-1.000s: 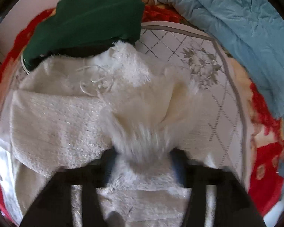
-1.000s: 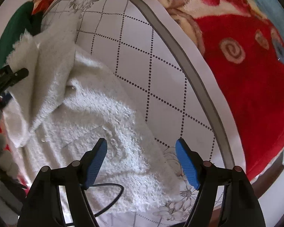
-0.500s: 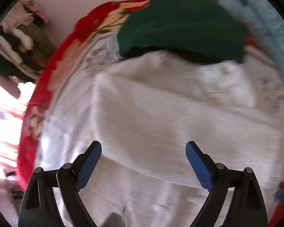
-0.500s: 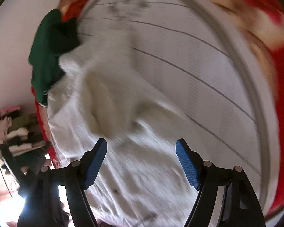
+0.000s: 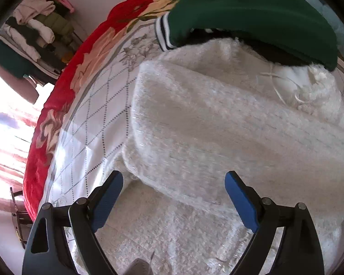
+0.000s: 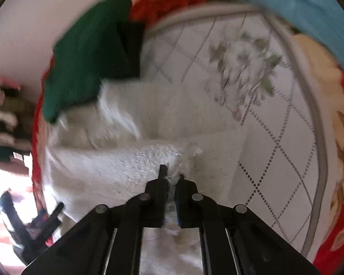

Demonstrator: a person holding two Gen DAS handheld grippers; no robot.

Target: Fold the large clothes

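Note:
A white fluffy garment (image 5: 217,123) lies partly folded on a white quilted sheet (image 5: 91,119); it also shows in the right wrist view (image 6: 130,160). My left gripper (image 5: 174,194) is open and empty, its blue pads (image 5: 239,201) hovering over the garment's near fold. My right gripper (image 6: 172,178) is shut on the white garment's edge, with fabric pinched between its black fingers. The left gripper's tip shows at the lower left of the right wrist view (image 6: 45,217).
A folded green garment (image 5: 252,16) lies at the far end, overlapping the white one; it also shows in the right wrist view (image 6: 87,57). A red floral blanket (image 5: 57,105) lies under the sheet. A light blue cloth (image 6: 298,6) lies at the far right. Clothes hang at the left (image 5: 34,32).
My left gripper let go of the white fluffy fabric, opened and swung to the garment's left side. My right gripper moved over the garment and closed on its edge.

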